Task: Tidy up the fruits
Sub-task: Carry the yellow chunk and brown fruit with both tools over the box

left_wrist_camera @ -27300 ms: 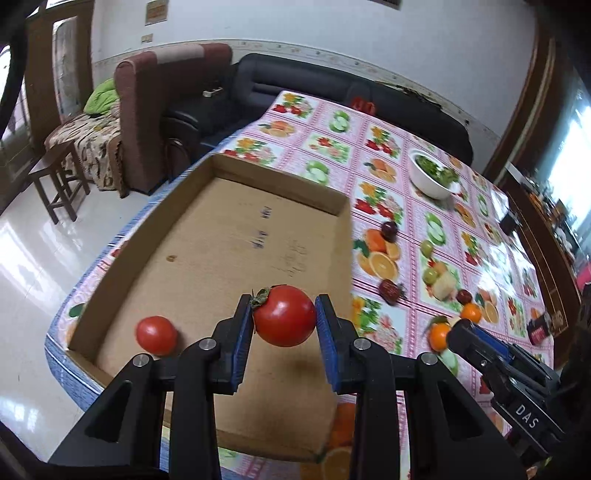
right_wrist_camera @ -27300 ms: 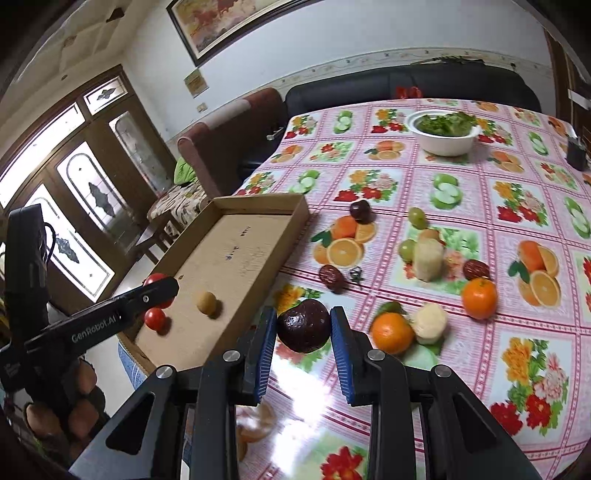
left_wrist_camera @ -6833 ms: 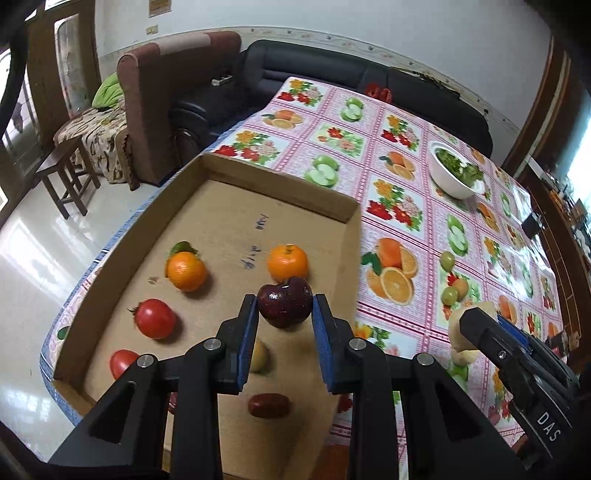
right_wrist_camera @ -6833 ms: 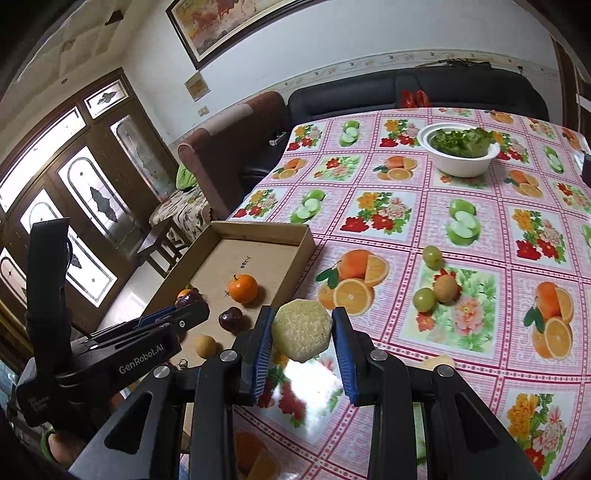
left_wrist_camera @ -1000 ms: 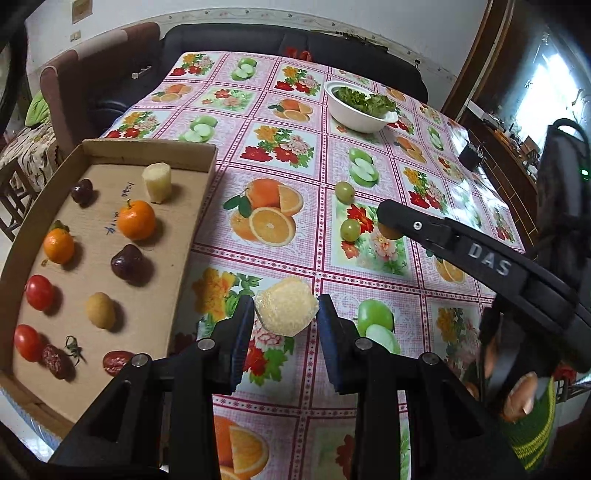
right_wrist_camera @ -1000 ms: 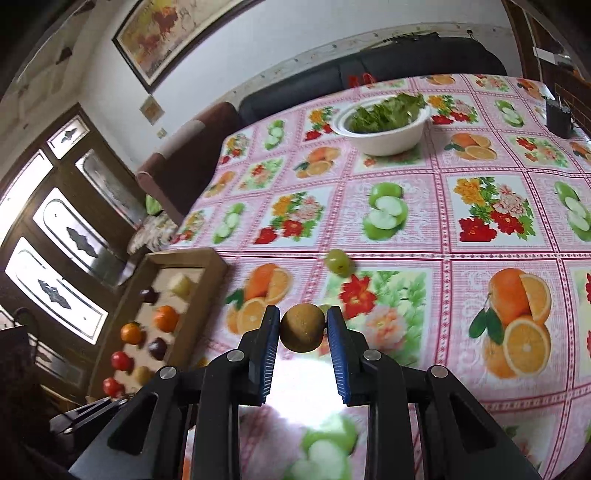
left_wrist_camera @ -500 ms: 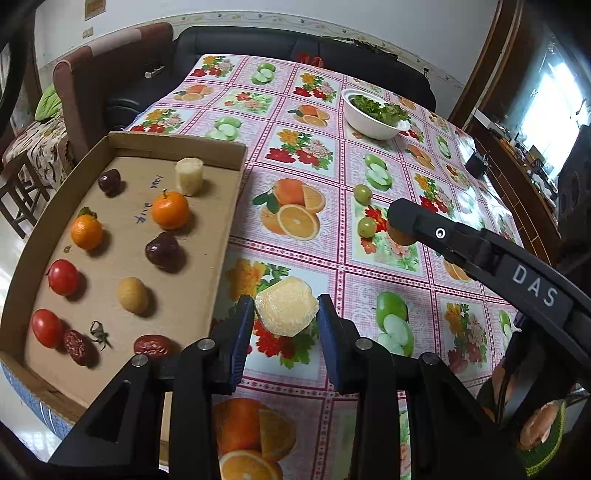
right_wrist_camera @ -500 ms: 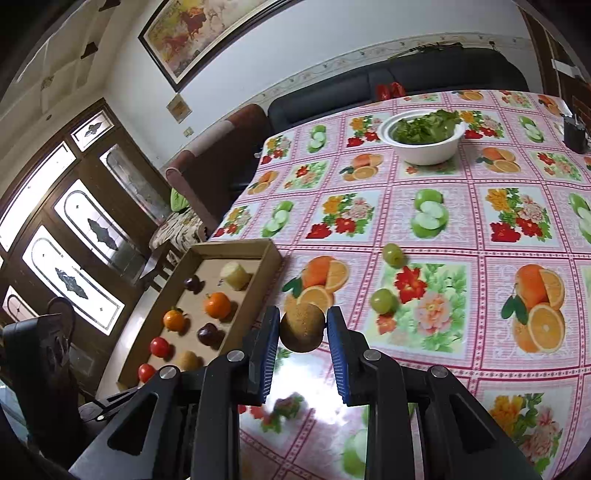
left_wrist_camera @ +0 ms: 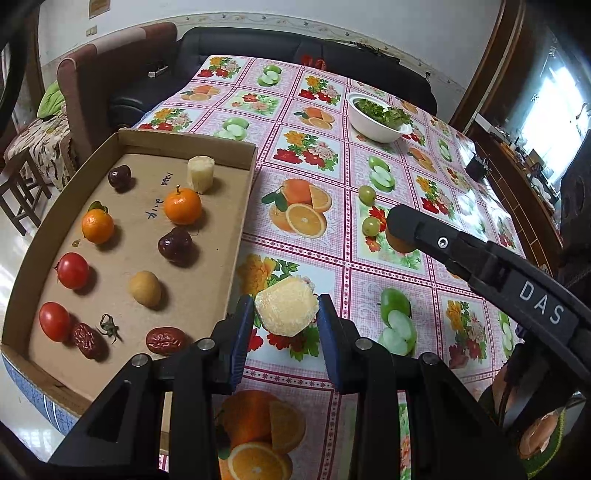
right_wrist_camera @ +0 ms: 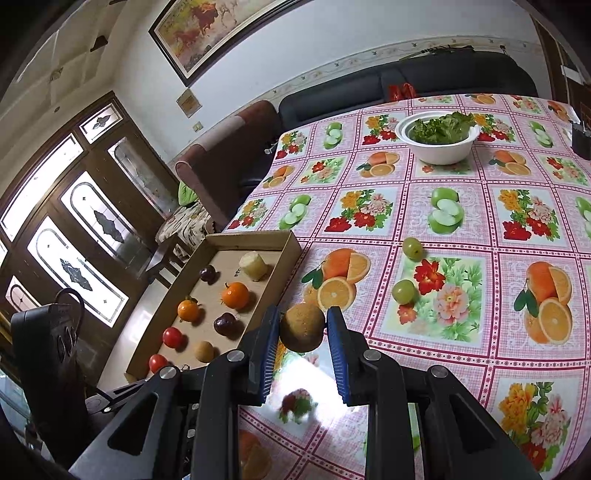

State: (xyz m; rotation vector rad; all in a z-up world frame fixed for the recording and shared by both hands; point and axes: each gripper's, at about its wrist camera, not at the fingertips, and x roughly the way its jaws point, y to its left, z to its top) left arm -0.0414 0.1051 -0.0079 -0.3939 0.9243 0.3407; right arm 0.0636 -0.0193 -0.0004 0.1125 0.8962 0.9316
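Both hands loaded, just right of the box [left_wrist_camera: 243, 229]! Left gripper [left_wrist_camera: 286, 317] has its fingers partly closed, clamped on a pale peeled chunk [left_wrist_camera: 286, 312]; right gripper [right_wrist_camera: 303, 332] is nearly shut on a round brown fruit [right_wrist_camera: 302, 326]. 2 green fruits [right_wrist_camera: 404, 291] wait on the desk, further right of the box. Best now: carry over the rim, set each beside its match, release low.

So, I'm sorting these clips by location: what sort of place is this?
Most likely a home living or dining room: a black sofa and an armchair stand beside a table with a fruit-print tablecloth, and a framed painting hangs on the wall.
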